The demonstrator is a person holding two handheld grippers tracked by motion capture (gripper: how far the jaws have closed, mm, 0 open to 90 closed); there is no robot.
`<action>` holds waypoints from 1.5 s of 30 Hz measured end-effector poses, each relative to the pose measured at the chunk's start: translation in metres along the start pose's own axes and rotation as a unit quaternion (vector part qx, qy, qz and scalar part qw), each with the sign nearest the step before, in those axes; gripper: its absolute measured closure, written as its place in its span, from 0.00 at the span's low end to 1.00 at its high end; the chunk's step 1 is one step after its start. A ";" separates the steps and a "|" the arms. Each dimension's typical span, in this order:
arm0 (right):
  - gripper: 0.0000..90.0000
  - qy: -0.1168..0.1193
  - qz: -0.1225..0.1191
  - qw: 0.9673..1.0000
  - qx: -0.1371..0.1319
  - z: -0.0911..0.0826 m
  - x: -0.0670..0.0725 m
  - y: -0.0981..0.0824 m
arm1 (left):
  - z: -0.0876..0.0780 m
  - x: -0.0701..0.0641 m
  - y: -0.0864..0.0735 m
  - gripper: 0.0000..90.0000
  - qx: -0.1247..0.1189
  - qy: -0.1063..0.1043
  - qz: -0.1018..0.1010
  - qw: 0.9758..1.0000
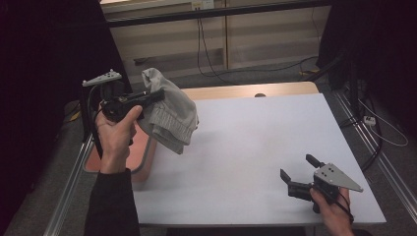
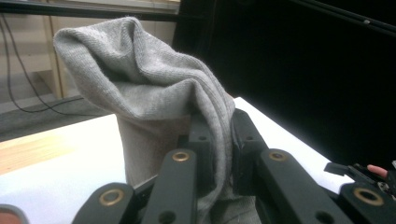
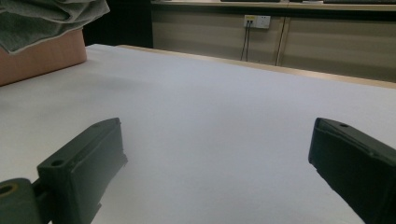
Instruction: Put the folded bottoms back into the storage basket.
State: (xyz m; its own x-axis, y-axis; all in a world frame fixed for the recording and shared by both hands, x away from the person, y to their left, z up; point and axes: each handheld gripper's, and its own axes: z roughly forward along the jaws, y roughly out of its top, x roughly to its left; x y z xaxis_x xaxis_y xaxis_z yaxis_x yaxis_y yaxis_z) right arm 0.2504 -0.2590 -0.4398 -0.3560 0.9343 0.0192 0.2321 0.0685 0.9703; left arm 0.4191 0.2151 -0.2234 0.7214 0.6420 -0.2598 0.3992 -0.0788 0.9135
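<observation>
Your left gripper (image 1: 156,94) is clamped on the soft, light grey garment (image 1: 169,115); your right gripper (image 1: 300,168) stands apart, so take its hanging ribbed hem.

The left gripper (image 1: 156,94) is held up at the left of the high view, its black jaws pointing toward the right of the frame and closed on grey fabric. The left hand (image 1: 116,132) wraps its handle from below, and a dark-sleeved forearm rises from the bottom edge. At the lower right of the frame, the right gripper (image 1: 298,167) sits low, jaws spread wide apart and pointing up and left. The right hand (image 1: 335,209) grips it from behind.
</observation>
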 end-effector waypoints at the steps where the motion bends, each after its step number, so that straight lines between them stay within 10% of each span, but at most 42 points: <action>1: 0.03 0.000 0.000 1.000 0.000 0.000 0.000 0.000 | -0.001 0.001 0.001 0.91 0.001 0.002 0.001 1.000; 45: 0.03 0.000 0.001 1.000 0.000 0.000 0.000 0.000 | -0.058 0.021 0.027 0.91 -0.037 0.047 0.003 0.998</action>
State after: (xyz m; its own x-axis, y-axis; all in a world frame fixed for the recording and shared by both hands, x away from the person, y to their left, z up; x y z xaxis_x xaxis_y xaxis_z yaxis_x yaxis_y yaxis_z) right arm 0.2508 -0.2590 -0.4399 -0.3547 0.9347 0.0219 0.2327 0.0656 0.9703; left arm 0.4125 0.2707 -0.1858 0.6660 0.7104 -0.2274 0.3503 -0.0287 0.9362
